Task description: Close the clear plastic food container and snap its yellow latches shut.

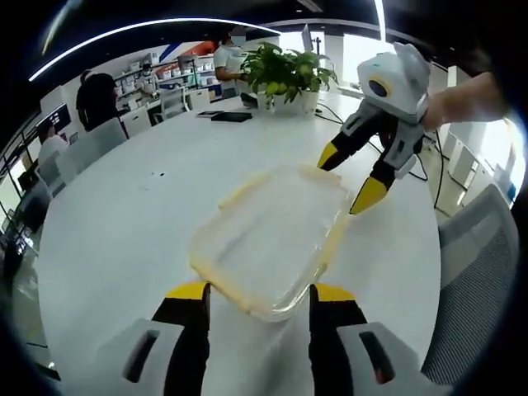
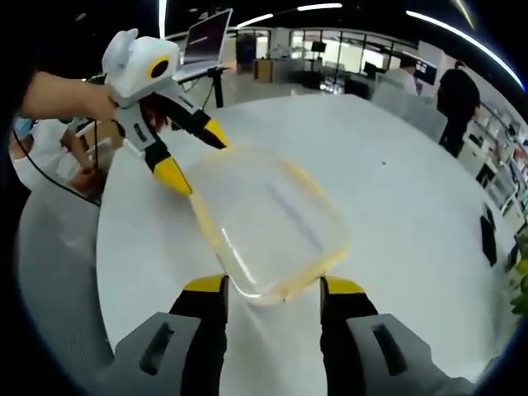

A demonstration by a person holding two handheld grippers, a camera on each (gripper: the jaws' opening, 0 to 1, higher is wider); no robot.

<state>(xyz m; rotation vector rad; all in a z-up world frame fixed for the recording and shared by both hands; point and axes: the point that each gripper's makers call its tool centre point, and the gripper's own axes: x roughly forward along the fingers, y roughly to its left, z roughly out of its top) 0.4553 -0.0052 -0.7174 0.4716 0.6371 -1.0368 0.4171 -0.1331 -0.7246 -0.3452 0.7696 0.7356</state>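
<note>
The clear plastic food container (image 1: pixel 272 239) with its yellow latches (image 1: pixel 333 239) is seen lying flat on the white table (image 1: pixel 124 231), with a green plant (image 1: pixel 285 74) far behind it. The left gripper (image 1: pixel 260 297) is held wide open at one end of the container. The right gripper (image 2: pixel 272 289) is held wide open at the other end.

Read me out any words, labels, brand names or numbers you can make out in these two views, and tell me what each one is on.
No text can be read.
Clear container: no label or print to be seen.
Grippers: white and yellow shells, no readable marking.
Laptop screen: lit, content too small and blurred.
Shelves at the far wall: coloured items, nothing legible.
</note>
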